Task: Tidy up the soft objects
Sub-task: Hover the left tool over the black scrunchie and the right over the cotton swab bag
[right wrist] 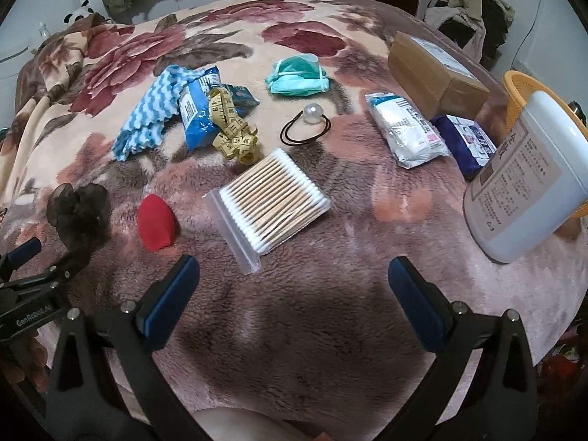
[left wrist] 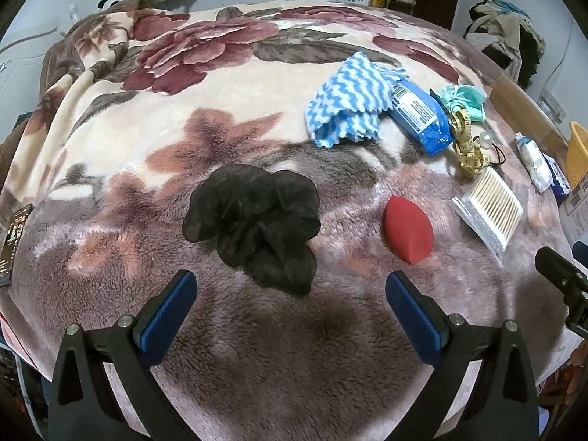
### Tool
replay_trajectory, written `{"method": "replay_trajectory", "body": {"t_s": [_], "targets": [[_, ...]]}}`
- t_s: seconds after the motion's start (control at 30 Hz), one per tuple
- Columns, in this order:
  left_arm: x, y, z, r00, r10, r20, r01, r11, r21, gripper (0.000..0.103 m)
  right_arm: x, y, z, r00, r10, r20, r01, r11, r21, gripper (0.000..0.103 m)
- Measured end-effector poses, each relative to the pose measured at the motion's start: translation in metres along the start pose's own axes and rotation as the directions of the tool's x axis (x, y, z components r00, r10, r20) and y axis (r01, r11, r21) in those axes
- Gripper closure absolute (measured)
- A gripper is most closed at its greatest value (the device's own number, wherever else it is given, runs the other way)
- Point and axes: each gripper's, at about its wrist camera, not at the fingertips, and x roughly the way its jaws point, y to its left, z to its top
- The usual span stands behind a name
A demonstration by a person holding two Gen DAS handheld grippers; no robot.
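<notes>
Scrunchie (left wrist: 253, 229), black, sheer and ruffled, lies on blanket (left wrist: 228, 117); both jaws released.

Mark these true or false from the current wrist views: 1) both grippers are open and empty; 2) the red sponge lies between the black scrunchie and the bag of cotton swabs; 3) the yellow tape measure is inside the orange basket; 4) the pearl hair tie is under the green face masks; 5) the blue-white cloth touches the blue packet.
1) True. The left gripper and right gripper both stand wide open with nothing between the pads.
2) True. The red sponge sits between the black scrunchie and the cotton swabs.
3) False. The tape measure lies on the blanket against the blue packet; the orange basket is far right.
4) False. The pearl hair tie lies in the open, apart from the face masks.
5) True. The blue-white cloth lies against that packet.
</notes>
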Motion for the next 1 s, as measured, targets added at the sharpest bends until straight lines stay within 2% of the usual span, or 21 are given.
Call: {"method": "replay_trajectory", "body": {"t_s": [1.0], "targets": [[0.005, -0.0013, -0.0021, 1.0, 0.017, -0.018, -0.017, 1.0, 0.009, 0.0, 0.001, 0.0033, -0.0018, 1.0, -0.001, -0.014, 0.0, 1.0, -0.011, 0.0]]}}
